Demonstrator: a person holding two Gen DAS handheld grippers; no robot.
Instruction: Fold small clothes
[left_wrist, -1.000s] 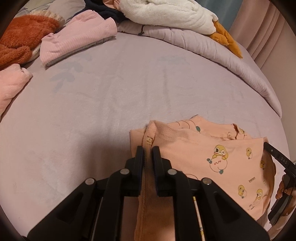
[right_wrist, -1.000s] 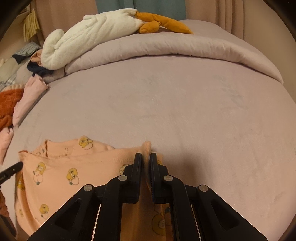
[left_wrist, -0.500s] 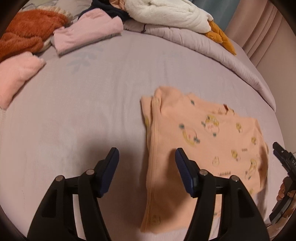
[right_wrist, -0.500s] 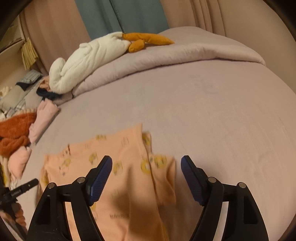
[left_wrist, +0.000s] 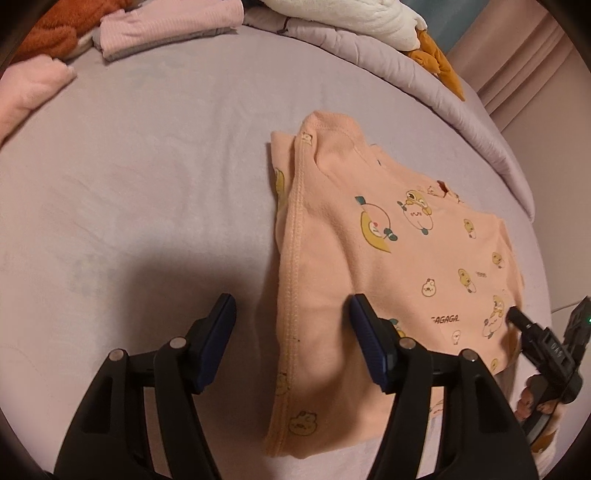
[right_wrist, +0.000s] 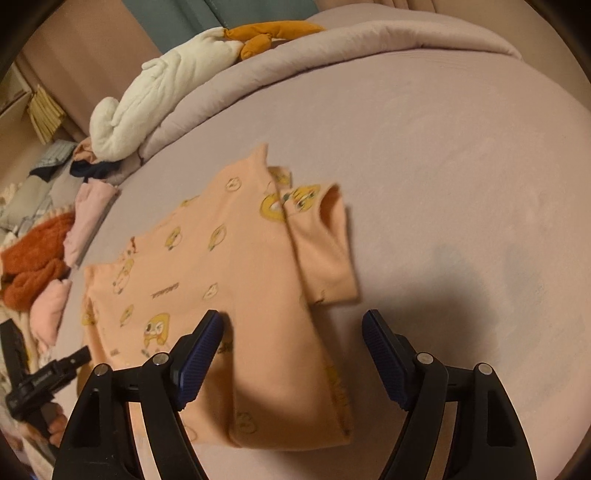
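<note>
Shirt print: peach shirt (left_wrist: 388, 266), centre frame, reads "GAGAGA" among yellow cartoons.
Left gripper (left_wrist: 291, 325): spread wide, holding nothing.
Right gripper (right_wrist: 291, 345): likewise.

peach shirt (left_wrist: 388, 266): 1 | tools: 2 | pink folded garments (left_wrist: 166, 33): 2

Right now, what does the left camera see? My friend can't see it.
A peach shirt with yellow cartoon prints lies partly folded on a lilac bed. The open left tool hovers over its near edge, holding nothing. Folded pink clothes sit at the far side.
</note>
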